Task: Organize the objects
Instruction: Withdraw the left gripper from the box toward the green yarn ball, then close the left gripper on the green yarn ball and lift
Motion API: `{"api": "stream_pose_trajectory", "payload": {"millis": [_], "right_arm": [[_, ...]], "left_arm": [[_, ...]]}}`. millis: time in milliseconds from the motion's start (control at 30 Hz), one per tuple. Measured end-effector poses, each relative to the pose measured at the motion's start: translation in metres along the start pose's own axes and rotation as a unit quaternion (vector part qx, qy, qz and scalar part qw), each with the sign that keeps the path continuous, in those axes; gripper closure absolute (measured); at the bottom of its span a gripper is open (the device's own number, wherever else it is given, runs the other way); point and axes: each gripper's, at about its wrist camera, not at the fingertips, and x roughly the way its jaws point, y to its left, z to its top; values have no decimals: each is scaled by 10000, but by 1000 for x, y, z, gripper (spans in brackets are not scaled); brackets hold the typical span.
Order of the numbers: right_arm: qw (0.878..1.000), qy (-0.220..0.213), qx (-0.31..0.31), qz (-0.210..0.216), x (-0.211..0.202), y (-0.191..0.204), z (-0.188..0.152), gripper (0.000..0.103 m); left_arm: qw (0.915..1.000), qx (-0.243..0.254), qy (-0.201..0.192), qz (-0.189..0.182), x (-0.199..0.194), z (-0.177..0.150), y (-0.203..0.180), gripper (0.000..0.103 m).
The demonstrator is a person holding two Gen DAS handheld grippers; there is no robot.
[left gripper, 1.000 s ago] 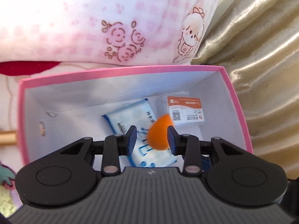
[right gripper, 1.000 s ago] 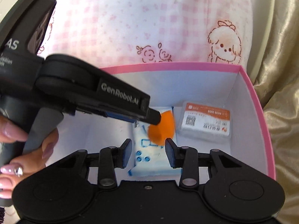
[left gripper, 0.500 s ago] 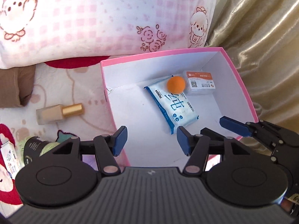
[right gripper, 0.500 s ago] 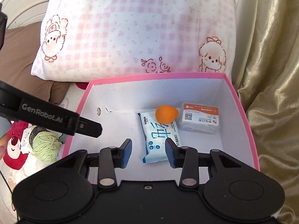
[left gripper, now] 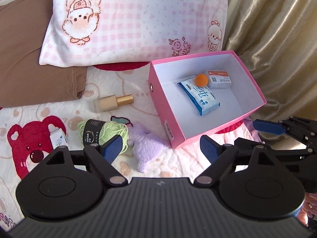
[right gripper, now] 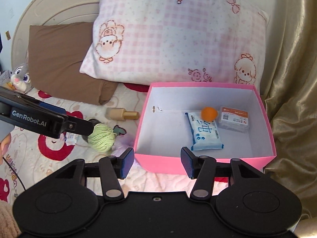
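Observation:
A pink box (left gripper: 165, 107) (right gripper: 198, 162) stands on the bed and holds an orange ball (left gripper: 201, 80) (right gripper: 209, 113), a blue wipes pack (left gripper: 200, 96) (right gripper: 204, 131) and a small clear case with an orange label (left gripper: 219, 79) (right gripper: 233, 119). Left of the box lie a perfume bottle (left gripper: 112, 103) (right gripper: 121, 114), a green yarn ball (left gripper: 103, 132) (right gripper: 102, 134), a purple plush (left gripper: 145, 148) and a small white packet (left gripper: 58, 138). My left gripper (left gripper: 160, 148) is open and empty above the plush. My right gripper (right gripper: 156, 161) is open and empty at the box's near wall.
A pink checked pillow (right gripper: 178, 35) and a brown pillow (right gripper: 59, 59) lie behind. A gold curtain (right gripper: 293, 79) hangs at the right. A grey rabbit toy (right gripper: 19, 75) sits at the far left. The bedspread (left gripper: 25, 142) has red bear prints.
My left gripper let the orange ball go into the box, opened wide and drew back to the left. My right gripper also drew back from the box and opened wider.

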Motion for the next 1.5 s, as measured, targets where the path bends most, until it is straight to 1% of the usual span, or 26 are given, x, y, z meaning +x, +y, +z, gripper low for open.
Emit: {"api": "stream_pose_trajectory", "payload": {"millis": [67,167,300,367,433,500,533,600,667,733,800,867,933,1000,1167,1300,1333,1400,1500], "right_arm": [[9999,96,-87,91,-5,13,0,45],[9990,144,-366,195,-14,37,1,44],[9962,5,-790,371,-29,68,3,33],[9938,-37,-976,522,-32,82,2,31],[9913,-85,-1117,686,-30,93,1,29],[9889,-74,-1241,814,-23,104,-1,27],[9877,-57,-1305,859,-19,110,-3,23],[9843,-22,-1474,974,-9,120,-6,21],[9809,-29,-1647,1035,1,129,-9,20],[9784,-54,-1769,1069,13,135,-9,20],[9783,-109,-1762,1085,25,137,-8,20],[9794,-158,-1667,1129,38,136,-6,20],[9816,-150,-1537,1124,52,135,-4,20],[9815,-178,-1527,1139,66,135,-4,20],[9803,-249,-1690,996,98,136,-12,20],[9753,-453,-1997,822,123,142,-21,20],[9742,-500,-2066,759,129,144,-23,20],[9724,-550,-2161,678,144,147,-26,20],[9722,-475,-2205,622,165,150,-28,20]], "left_arm": [[10000,-65,-27,-56,-14,-8,11,18],[9998,-183,-96,-21,-33,-19,28,17],[9995,-278,-163,73,-47,-31,48,15],[9992,-348,-172,102,-48,-37,58,13],[9987,-424,-249,117,-44,-41,70,9],[9979,-545,-290,205,-35,-44,82,8],[9974,-613,-293,220,-29,-45,89,8],[9970,-704,-282,124,-15,-47,101,8],[9964,-784,-302,92,1,-48,112,8],[9958,-791,-444,139,13,-50,120,8],[9968,-641,-475,46,27,-51,124,8],[9965,-664,-513,21,37,-50,130,8],[9956,-676,-656,26,47,-51,136,8],[9951,-709,-691,-52,57,-51,143,8],[9929,-859,-791,-225,83,-51,160,8],[9908,-967,-867,-375,103,-50,173,8],[9906,-998,-853,-394,108,-49,176,8],[9901,-1160,-693,-385,123,-48,183,8],[9863,-1429,-657,-502,140,-48,193,8]]}}
